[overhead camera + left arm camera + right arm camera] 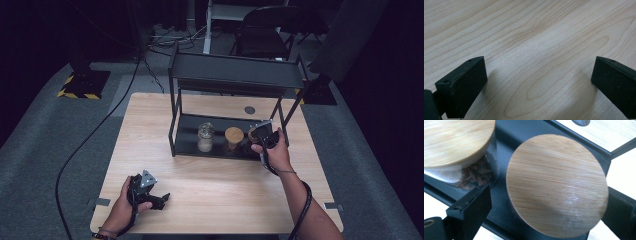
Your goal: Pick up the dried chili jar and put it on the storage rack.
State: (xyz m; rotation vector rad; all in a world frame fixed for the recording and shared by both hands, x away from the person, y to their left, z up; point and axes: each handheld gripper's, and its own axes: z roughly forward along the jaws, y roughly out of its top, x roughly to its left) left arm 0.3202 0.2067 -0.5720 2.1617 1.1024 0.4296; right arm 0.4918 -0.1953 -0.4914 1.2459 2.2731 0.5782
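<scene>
the jar with the bamboo lid [557,186] sits at the right end of the black rack's [186,141] bottom shelf, between your right gripper's [549,212] jaws, which stand wide and seemingly clear of it. pulling back crooked could clip the lid or knock the neighbouring jar [456,142]. your left gripper [537,85] rests wide open over bare table [529,30]. no readable labels.

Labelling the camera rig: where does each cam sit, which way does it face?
High view: above the person's side, looking forward and down on the table and black shelf; both forearms show.
Left gripper view: on the left gripper, facing bare tabletop; its open jaws show.
Right gripper view: on the right gripper, looking down on a bamboo-lidded jar; jaws flank it.
Shared: high and right gripper views both show the neighbouring jar.
</scene>
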